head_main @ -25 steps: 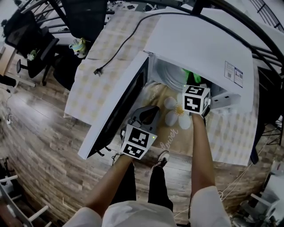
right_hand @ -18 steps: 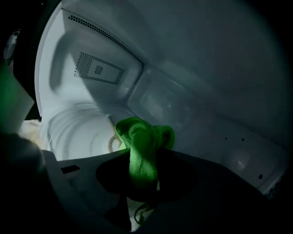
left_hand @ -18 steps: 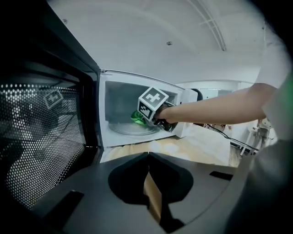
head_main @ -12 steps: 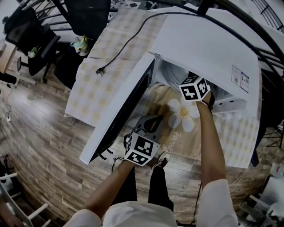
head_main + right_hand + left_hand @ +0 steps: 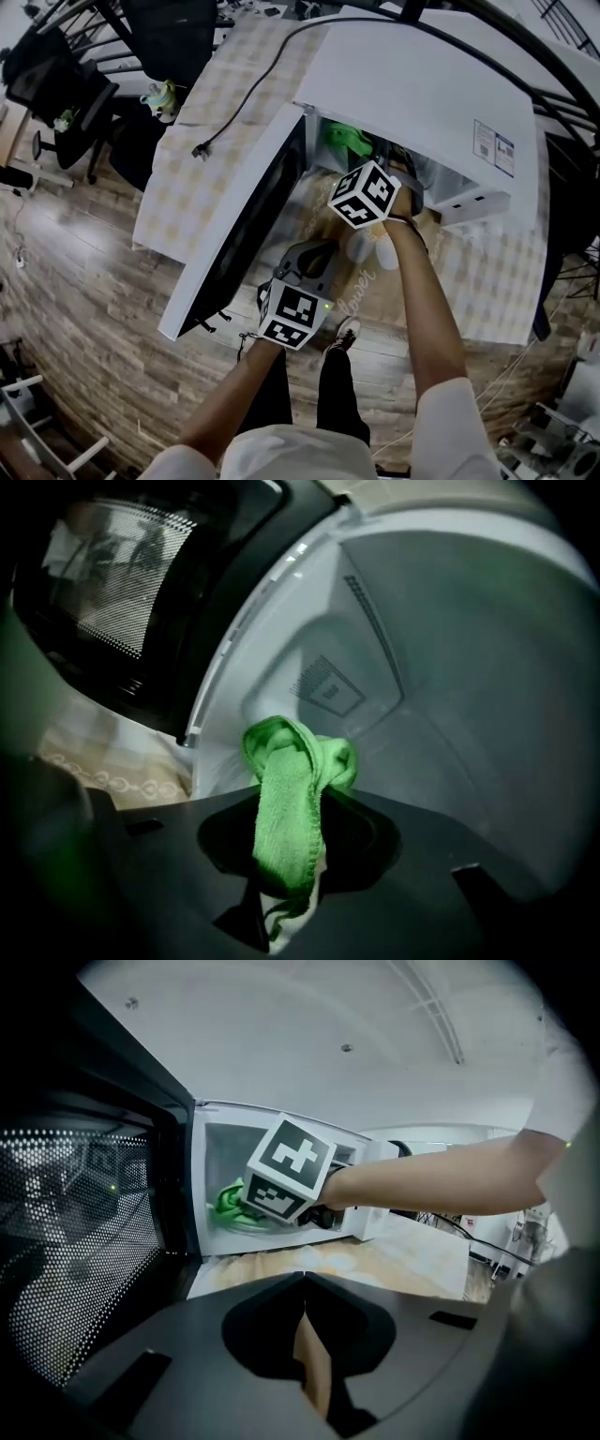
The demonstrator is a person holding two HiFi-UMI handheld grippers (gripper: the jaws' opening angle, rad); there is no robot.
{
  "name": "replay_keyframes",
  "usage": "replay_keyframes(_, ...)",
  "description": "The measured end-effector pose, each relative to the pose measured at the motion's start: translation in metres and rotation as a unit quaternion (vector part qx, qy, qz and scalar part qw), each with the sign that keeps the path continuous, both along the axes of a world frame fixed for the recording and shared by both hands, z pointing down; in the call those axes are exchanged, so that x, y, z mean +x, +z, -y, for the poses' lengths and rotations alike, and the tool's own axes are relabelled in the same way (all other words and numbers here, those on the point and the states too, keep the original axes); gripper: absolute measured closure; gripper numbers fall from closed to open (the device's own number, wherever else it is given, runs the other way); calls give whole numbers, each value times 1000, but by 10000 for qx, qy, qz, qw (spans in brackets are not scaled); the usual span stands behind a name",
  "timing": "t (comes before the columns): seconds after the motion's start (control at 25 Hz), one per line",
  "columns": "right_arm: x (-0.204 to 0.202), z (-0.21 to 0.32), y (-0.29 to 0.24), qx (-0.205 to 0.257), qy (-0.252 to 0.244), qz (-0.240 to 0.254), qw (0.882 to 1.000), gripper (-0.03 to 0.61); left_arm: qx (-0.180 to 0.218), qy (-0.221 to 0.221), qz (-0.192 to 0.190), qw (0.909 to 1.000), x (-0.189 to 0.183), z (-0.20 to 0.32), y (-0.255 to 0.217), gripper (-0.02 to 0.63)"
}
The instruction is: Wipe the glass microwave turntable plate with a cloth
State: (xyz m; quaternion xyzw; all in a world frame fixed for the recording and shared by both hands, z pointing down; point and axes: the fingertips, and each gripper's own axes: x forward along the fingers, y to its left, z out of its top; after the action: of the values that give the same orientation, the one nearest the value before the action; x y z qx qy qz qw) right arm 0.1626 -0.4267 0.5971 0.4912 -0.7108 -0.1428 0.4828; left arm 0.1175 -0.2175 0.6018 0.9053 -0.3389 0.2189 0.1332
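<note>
My right gripper (image 5: pixel 362 161) reaches into the open white microwave (image 5: pixel 422 84) and is shut on a green cloth (image 5: pixel 347 139). In the right gripper view the cloth (image 5: pixel 292 761) is bunched between the jaws of the right gripper (image 5: pixel 291 806), over the pale cavity floor (image 5: pixel 441 752). I cannot make out the glass plate's outline. My left gripper (image 5: pixel 322 249) hangs in front of the microwave, below the door, shut with nothing in it. The left gripper view shows the left gripper (image 5: pixel 302 1279) with jaws together, and beyond it the right gripper's marker cube (image 5: pixel 289 1168) and the cloth (image 5: pixel 228 1206).
The microwave door (image 5: pixel 239 234) stands open to the left, close beside my left gripper. A flower-print tablecloth (image 5: pixel 377 251) covers the table in front. A black power cord (image 5: pixel 251 94) lies across the table at the back. An office chair (image 5: pixel 75 103) stands far left.
My right gripper has swung left across the cavity, taking the green cloth from the right side to the left. The left gripper has stayed in place.
</note>
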Motion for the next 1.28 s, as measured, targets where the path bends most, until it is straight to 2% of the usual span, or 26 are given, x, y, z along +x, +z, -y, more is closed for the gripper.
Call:
replay_keyframes(0.08,35,-4,0,-63,653,49,9978,449,30,-6,5,10000,-1,-2,-3,597)
replay_keyframes(0.2,94,-16,-3,-73,1792,289,9834,446,21,32,23,10000,-1,-7,-3,597)
replay_keyframes(0.28,110,-24,-6,-62,2065,464,9773,451,7,50,5,10000,0,-11,-2,597)
replay_keyframes(0.52,84,-30,-2,-85,1798,320,9831,448,39,-8,-21,10000,-12,-16,-7,597)
replay_keyframes(0.68,31,-34,-3,-142,1128,414,9927,446,61,0,-3,10000,-23,-21,-13,597)
replay_keyframes(0.8,0,-42,-3,-201,707,395,9965,448,34,203,40,9998,-22,-33,-13,597)
replay_keyframes(0.92,11,-56,-2,-347,920,442,9942,446,38,334,-14,9994,-20,-41,-19,597)
replay_keyframes(1.08,54,-83,-1,-690,1540,924,9813,446,102,569,-169,9982,-6,-45,-37,597)
replay_keyframes(1.28,99,-125,-12,-1087,2003,1095,9675,446,144,840,-274,9960,12,-55,-55,597)
